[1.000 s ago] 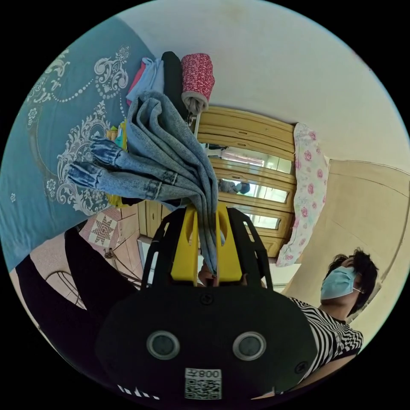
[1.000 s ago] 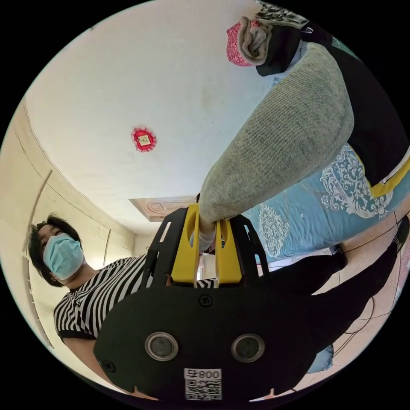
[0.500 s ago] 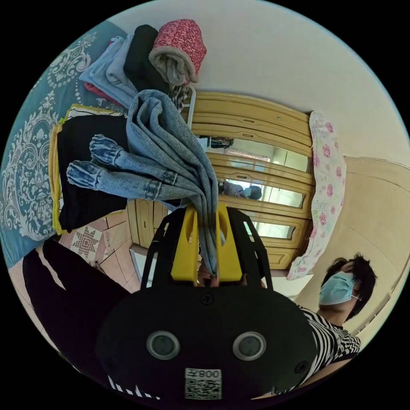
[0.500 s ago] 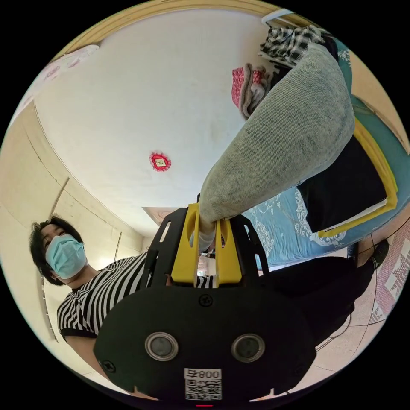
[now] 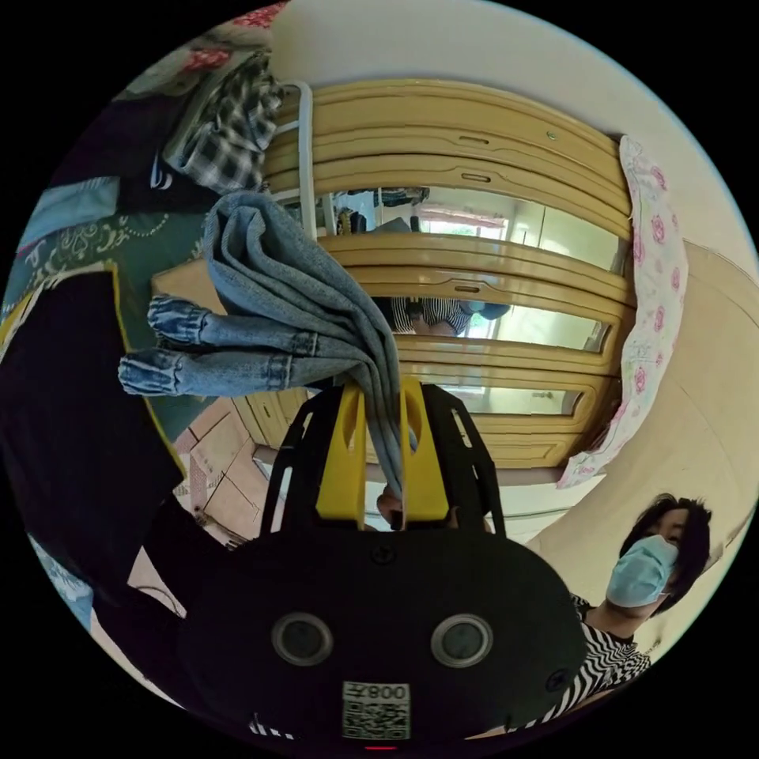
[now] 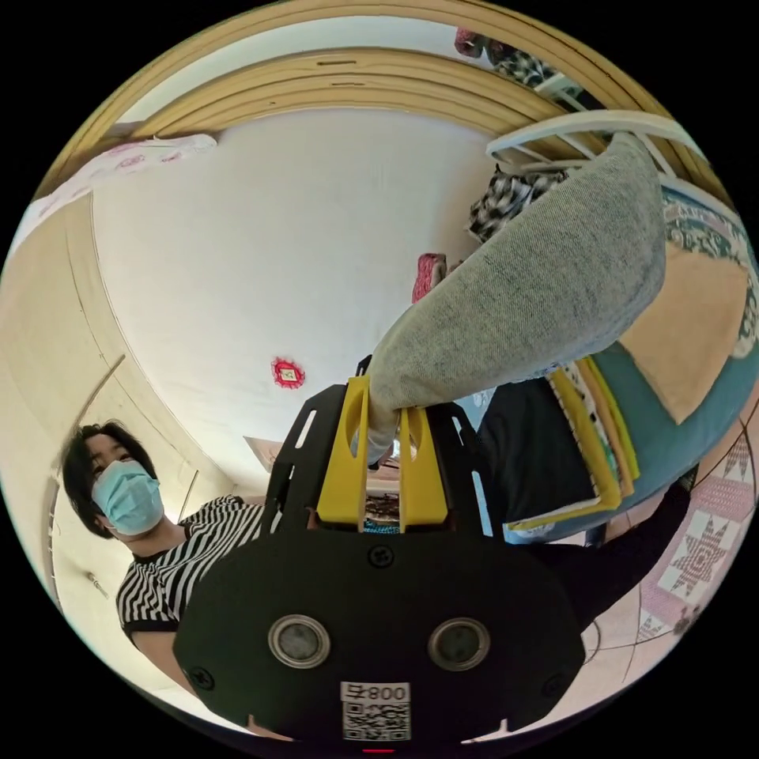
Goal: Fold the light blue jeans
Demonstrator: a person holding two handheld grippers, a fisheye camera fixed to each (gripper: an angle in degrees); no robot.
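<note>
The light blue jeans (image 5: 292,308) hang bunched from my left gripper (image 5: 383,411), whose yellow jaws are shut on the denim. Two cuffed leg ends (image 5: 158,348) stick out to the left of the bunch. In the right gripper view the jeans (image 6: 538,292) show their pale grey inside face as a broad stretched panel. My right gripper (image 6: 384,415) is shut on its lower edge. Both cameras look upward.
A wooden wardrobe (image 5: 490,261) with mirrored doors stands behind the jeans. A teal patterned bed (image 6: 696,427) carries a black and yellow folded stack (image 6: 553,458) and a heap of clothes (image 5: 229,134). A person in a striped top (image 6: 182,553) stands close. Tiled floor (image 6: 704,553) lies beside the bed.
Both views have swung, bringing the wardrobe in and the ceiling partly out. The jeans stay clamped in both grippers, with the same hanging shape.
</note>
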